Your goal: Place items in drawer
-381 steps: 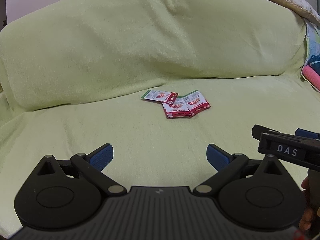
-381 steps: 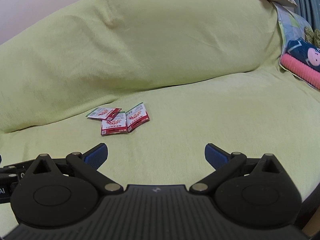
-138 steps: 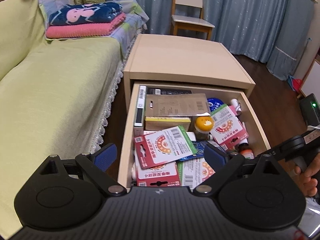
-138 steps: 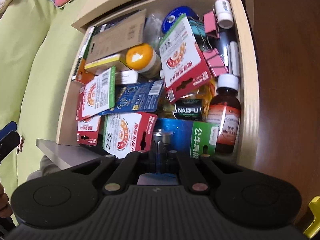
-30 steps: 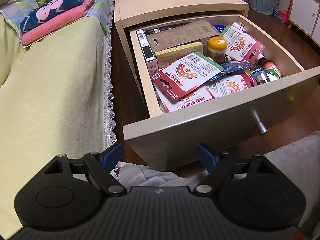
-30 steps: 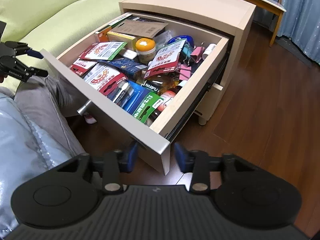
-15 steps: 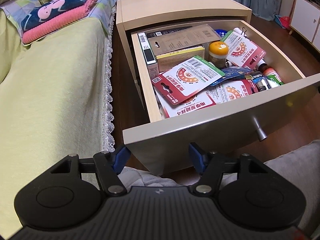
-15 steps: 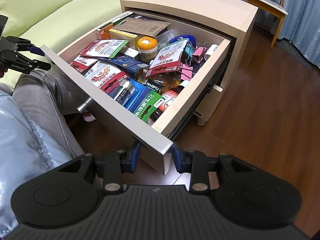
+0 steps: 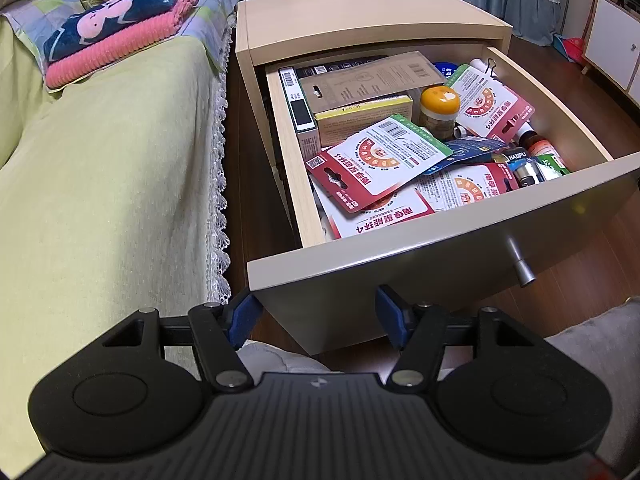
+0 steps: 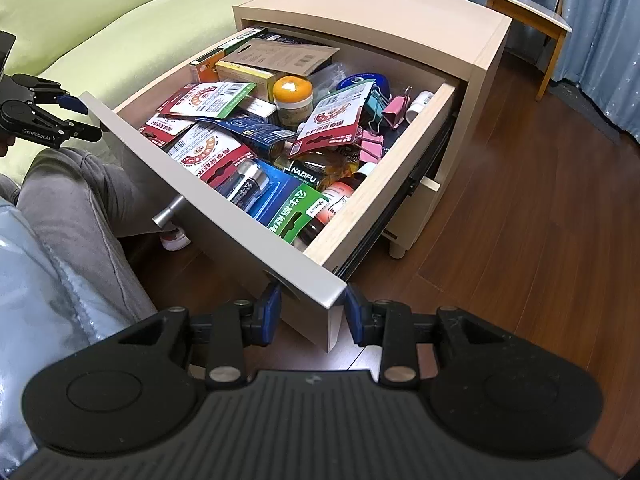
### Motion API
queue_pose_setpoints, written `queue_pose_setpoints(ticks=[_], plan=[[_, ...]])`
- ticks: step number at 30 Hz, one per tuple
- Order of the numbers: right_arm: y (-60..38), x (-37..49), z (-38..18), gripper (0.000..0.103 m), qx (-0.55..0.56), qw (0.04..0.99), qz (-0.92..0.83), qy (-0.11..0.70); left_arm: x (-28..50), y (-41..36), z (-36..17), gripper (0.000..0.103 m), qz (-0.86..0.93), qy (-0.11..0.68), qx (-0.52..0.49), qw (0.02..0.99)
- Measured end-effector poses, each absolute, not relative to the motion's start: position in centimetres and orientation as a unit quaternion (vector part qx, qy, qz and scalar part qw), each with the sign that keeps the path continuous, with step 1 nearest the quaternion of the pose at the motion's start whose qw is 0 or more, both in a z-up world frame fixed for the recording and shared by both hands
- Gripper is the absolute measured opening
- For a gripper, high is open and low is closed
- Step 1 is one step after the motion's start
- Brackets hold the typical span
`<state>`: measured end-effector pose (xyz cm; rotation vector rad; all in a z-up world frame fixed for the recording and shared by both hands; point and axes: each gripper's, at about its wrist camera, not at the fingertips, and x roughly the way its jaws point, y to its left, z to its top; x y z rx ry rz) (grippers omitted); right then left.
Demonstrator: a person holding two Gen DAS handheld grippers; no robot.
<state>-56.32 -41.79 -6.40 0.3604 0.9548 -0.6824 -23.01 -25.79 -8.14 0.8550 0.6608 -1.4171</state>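
I hold two grippers at the front panel of an open drawer (image 9: 420, 276), pulled well out of a pale wooden bedside cabinet (image 9: 368, 16) beside a green-covered sofa (image 9: 104, 168). The drawer is crammed: red-and-white packets (image 9: 380, 156) lie on top near the front left, with an orange-lidded jar (image 9: 439, 101), boxes and a brown bottle behind and to the right.

My left gripper (image 9: 316, 314) sits at the panel's left lower corner, its blue pads (image 9: 245, 314) about half open and holding nothing; whether a pad touches the panel I cannot tell. My right gripper (image 10: 309, 311) is at the panel's right corner, pads narrower, straddling the corner edge and empty; contact is unclear here too. A metal knob (image 10: 167, 211) juts from the middle of the panel, untouched.

I judge the packets are in and the step now is closing the drawer. To do it well I should press both corners evenly and straight toward the cabinet, so the drawer does not skew on its runners. The top packets ride close to the rim; if one catches the cabinet's upper edge, I should stop and flatten it before pushing on. A person's grey-trousered knee (image 10: 72, 192) is near the panel, out of the way.
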Motion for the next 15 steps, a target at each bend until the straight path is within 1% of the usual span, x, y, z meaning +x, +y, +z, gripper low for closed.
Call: queue_pose_setpoints(ticks=[15], plan=[[-41.33, -56.44, -6.35, 0.03, 0.162, 0.817, -0.327, 0.445, -23.01, -25.76, -8.39, 0.064, -0.618, 0.286, 0.367, 0.633]])
